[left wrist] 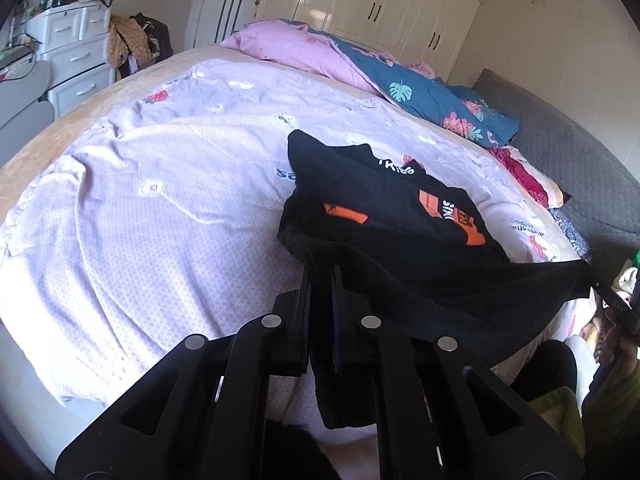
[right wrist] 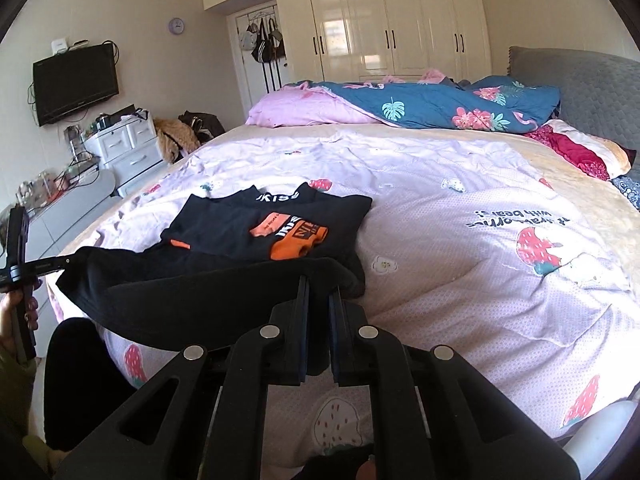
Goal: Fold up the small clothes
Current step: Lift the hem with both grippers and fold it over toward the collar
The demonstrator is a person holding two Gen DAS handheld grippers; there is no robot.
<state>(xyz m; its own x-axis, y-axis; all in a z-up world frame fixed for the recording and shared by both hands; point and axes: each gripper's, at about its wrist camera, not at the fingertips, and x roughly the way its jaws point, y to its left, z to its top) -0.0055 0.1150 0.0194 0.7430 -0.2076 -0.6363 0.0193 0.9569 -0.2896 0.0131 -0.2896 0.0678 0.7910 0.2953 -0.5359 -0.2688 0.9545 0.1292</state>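
Note:
A small black shirt [left wrist: 384, 208] with orange and white print lies on the lilac bedcover [left wrist: 160, 220]. Its upper part rests flat and its near hem is lifted off the bed. My left gripper [left wrist: 320, 276] is shut on the hem's left corner, with black cloth hanging down between its fingers. In the right wrist view the same shirt [right wrist: 260, 224] lies ahead and to the left. My right gripper [right wrist: 319, 286] is shut on the hem's right end, which curls over its tips. The hem stretches between the two grippers. The left gripper [right wrist: 60, 263] shows at the far left, held by a hand.
A blue floral quilt [right wrist: 432, 108] and a pink one [right wrist: 304, 110] are piled at the far side of the bed by the grey headboard [right wrist: 592, 84]. White drawers [right wrist: 128, 148], a wall television [right wrist: 74, 82] and a cream wardrobe [right wrist: 384, 24] ring the room. The person's dark-clad leg [right wrist: 80, 376] is near the bed edge.

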